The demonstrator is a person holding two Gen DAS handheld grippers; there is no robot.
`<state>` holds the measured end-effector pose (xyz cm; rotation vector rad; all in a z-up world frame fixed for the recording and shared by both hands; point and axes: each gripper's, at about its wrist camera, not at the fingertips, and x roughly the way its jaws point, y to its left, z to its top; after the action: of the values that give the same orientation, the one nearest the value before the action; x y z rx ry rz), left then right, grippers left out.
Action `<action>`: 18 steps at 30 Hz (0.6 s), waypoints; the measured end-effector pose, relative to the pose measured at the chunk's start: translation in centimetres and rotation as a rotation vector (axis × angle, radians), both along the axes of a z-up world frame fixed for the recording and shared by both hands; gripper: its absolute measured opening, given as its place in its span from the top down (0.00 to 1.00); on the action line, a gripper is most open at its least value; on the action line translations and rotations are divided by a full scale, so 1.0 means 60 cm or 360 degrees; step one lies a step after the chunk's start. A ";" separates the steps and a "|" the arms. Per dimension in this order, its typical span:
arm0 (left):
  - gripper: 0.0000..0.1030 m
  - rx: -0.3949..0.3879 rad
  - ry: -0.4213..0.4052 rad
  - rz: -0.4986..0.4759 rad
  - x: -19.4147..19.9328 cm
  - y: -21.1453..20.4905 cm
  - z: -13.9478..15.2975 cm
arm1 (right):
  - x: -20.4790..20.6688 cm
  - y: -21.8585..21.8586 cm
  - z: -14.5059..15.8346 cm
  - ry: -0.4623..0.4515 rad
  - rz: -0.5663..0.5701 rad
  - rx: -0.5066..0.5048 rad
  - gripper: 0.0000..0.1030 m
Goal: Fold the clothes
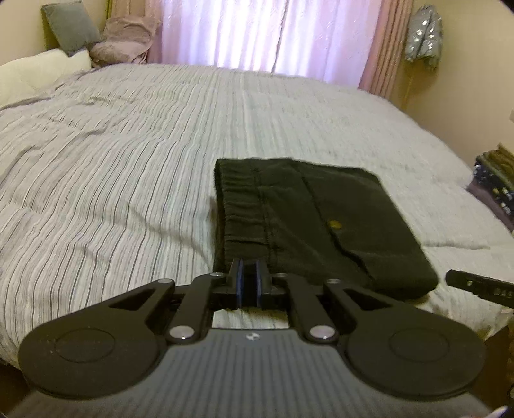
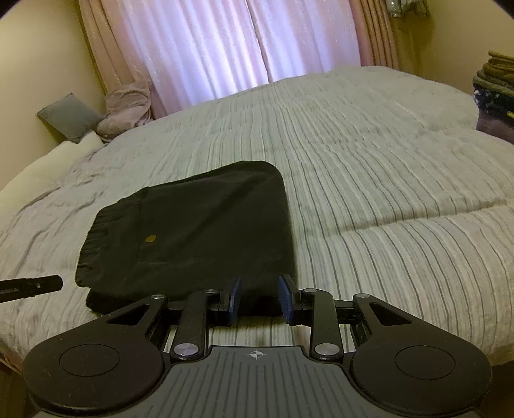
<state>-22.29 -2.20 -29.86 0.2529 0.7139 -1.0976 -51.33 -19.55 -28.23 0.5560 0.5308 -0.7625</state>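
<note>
Left claw [image 1: 249,283]: jaws drawn together, blue pads almost meeting with only a dark slit between them; whether any cloth is caught in that slit cannot be told. Its tips sit at the near edge of the folded trousers [image 1: 308,218], by the elastic waistband. Right claw [image 2: 259,300]: jaws stand apart, blue pads clear of each other, nothing pinched between them; its tips sit at the near right corner of the trousers, the dark cloth showing through the gap. In the left view the tip of the right claw enters at the right edge, just beside the trousers' near corner; in the right view the tip of the left claw enters at the left edge, close to the waistband end. The trousers are dark, folded into a compact rectangle of at least two layers, lying flat on the bed [image 1: 128,167] close to its near edge. A back pocket faces up, with a small brass button [image 1: 334,224] on its flap. The bed carries a pale striped cover, lightly creased. At the head, left of both views, lie a white pillow [image 1: 41,70], a grey cushion [image 1: 70,25] and a crumpled pink cloth [image 1: 125,38]. Pink curtains [image 1: 257,35] hang behind the bed. A stack of folded items [image 2: 496,90] stands at the right edge.
</note>
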 end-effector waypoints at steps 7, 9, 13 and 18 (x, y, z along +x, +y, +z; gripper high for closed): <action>0.96 -0.0173 -0.0093 -0.0164 0.005 -0.005 0.008 | 0.010 0.013 0.012 -0.0026 -0.0032 -0.0095 0.71; 0.96 -0.0159 -0.0124 -0.0189 0.017 -0.023 -0.006 | 0.018 0.012 0.012 -0.0033 -0.0037 -0.0124 0.71; 0.96 -0.0033 -0.0086 -0.0188 0.058 -0.065 -0.075 | 0.052 -0.002 -0.023 0.0003 -0.0028 -0.0123 0.71; 0.93 -0.0189 0.0061 -0.0209 0.101 -0.062 -0.125 | 0.088 -0.002 -0.105 -0.0002 -0.0012 -0.0256 0.71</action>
<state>-16.22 -5.90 -37.33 0.1796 0.6709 -1.2680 -46.08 -19.69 -34.54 0.4098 0.4615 -0.8043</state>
